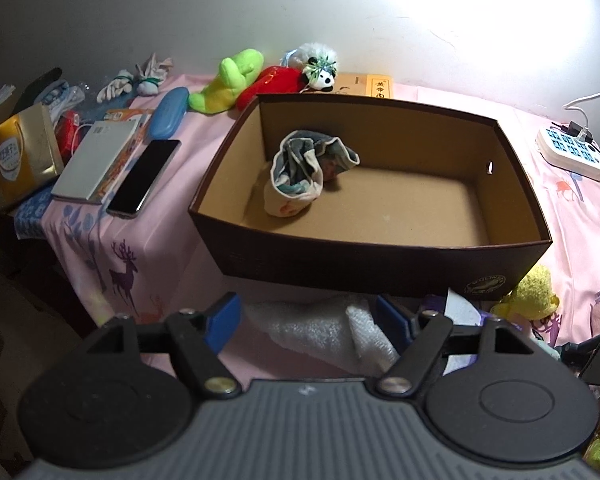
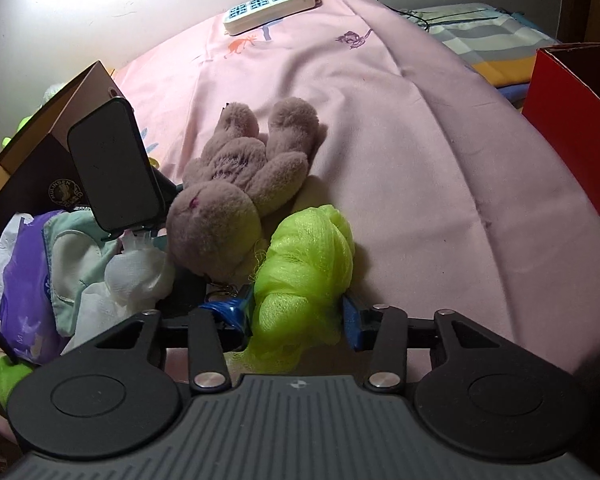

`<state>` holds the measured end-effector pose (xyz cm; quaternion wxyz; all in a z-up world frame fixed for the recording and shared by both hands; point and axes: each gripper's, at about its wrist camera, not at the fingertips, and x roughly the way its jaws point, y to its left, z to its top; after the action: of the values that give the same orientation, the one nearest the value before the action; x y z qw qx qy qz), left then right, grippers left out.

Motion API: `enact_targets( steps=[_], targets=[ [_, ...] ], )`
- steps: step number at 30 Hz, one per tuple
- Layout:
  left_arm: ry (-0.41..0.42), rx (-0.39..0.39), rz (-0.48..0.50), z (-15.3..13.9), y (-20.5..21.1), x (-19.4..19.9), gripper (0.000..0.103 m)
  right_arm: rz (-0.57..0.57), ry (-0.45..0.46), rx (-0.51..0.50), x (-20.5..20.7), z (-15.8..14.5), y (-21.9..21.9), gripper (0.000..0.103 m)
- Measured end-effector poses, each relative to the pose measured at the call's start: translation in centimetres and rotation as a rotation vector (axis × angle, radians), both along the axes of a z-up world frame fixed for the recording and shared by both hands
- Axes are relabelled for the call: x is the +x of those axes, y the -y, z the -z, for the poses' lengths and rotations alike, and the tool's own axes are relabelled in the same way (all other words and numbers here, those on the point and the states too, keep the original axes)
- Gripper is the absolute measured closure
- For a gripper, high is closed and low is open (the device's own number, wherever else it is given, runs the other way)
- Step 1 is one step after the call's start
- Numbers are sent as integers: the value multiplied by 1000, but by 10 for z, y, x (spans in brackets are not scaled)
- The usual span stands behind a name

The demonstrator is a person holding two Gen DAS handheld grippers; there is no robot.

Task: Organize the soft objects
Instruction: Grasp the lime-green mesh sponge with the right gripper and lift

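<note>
Now your right tool (image 2: 298, 316) pinches the neon-green mesh puff (image 2: 306, 268) lying on the pink cloth beside the mauve plush rabbit (image 2: 236, 188), while your left tool (image 1: 306, 324) hangs spread above white bubble wrap (image 1: 320, 332).

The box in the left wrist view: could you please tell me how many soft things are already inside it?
1: a bundled cloth lies in the back-left corner of the box. The near wall hides a strip of the floor, so something small might be missed.
</note>
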<state>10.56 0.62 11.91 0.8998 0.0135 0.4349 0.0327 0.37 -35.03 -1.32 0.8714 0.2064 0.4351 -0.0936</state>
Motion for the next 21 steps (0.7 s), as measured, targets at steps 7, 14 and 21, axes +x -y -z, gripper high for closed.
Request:
enact_targets(
  steps=[7,14,21],
  targets=[
    [2,1,-35,-1,-1,-11,25,-22,133,-29,-14,-29,3,81],
    [4,-2,-20,0,8,-21,25,-113,291,-59,-10,-73,-4,80],
    [-17,-13,4,9,3,-35,25,-208,435,-65,23,-125,-9,80]
  ],
)
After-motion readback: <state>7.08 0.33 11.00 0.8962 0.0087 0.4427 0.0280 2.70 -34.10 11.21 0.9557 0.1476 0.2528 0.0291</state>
